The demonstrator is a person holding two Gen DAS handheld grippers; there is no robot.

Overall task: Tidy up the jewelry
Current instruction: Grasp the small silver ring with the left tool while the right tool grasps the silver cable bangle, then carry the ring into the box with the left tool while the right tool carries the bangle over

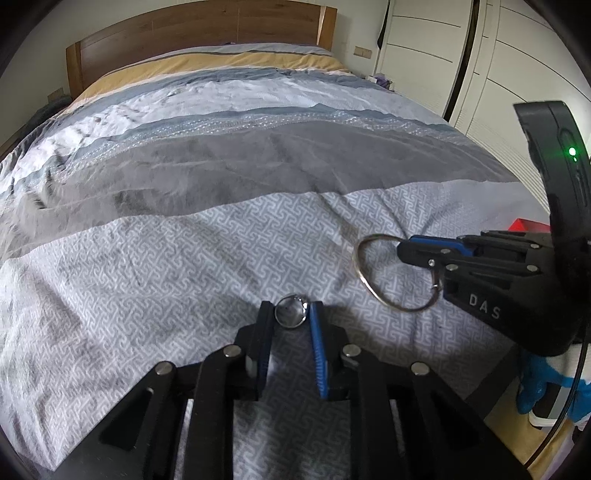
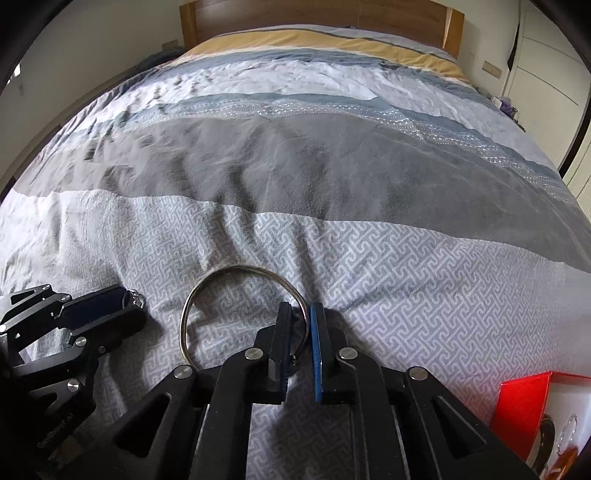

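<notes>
My left gripper [image 1: 291,309] is shut on a small silver finger ring [image 1: 291,311], held upright between its tips just above the patterned bedspread [image 1: 166,266]. My right gripper [image 2: 301,314] is shut on a large thin silver bangle [image 2: 207,284], gripping its right side; the hoop sticks out to the left over the bed. In the left wrist view the right gripper [image 1: 404,245] enters from the right with the bangle [image 1: 360,266] hanging off its tips. In the right wrist view the left gripper [image 2: 131,299] sits at the lower left.
A red jewelry box [image 2: 521,410] with a white inside stands open at the lower right, with several pieces of jewelry [image 2: 567,435] in it. The wooden headboard [image 1: 207,27] is far behind. White wardrobe doors [image 1: 517,55] line the right side.
</notes>
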